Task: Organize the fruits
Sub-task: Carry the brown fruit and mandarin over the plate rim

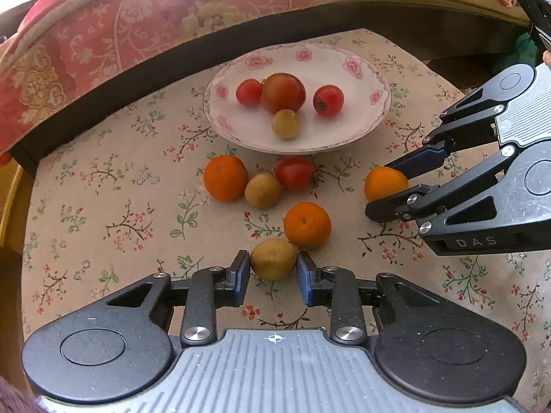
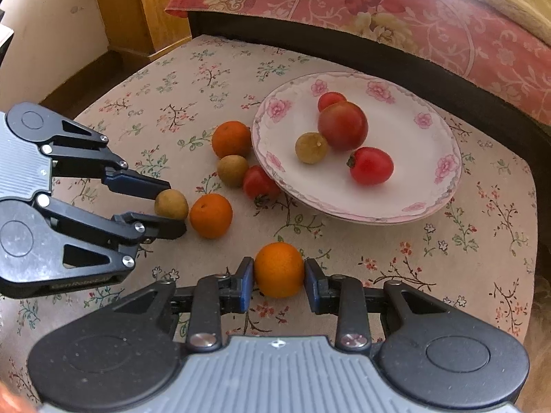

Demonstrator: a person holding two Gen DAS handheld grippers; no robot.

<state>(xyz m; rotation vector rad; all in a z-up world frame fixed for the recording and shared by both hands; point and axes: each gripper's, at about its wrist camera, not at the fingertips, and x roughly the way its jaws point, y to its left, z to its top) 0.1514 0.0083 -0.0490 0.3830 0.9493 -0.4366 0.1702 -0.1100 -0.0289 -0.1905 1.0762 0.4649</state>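
We are pinching a round, dull-brown fruit (image 1: 273, 258) in our left claw (image 1: 273, 277) and a smooth orange (image 2: 279, 269) in our right claw (image 2: 279, 284), both on the flowered cloth (image 2: 413, 261) near the scalloped china plate (image 2: 423, 186).

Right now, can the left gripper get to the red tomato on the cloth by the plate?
Probably not directly: the left gripper is closed on a longan, and an orange sits between it and the tomato.
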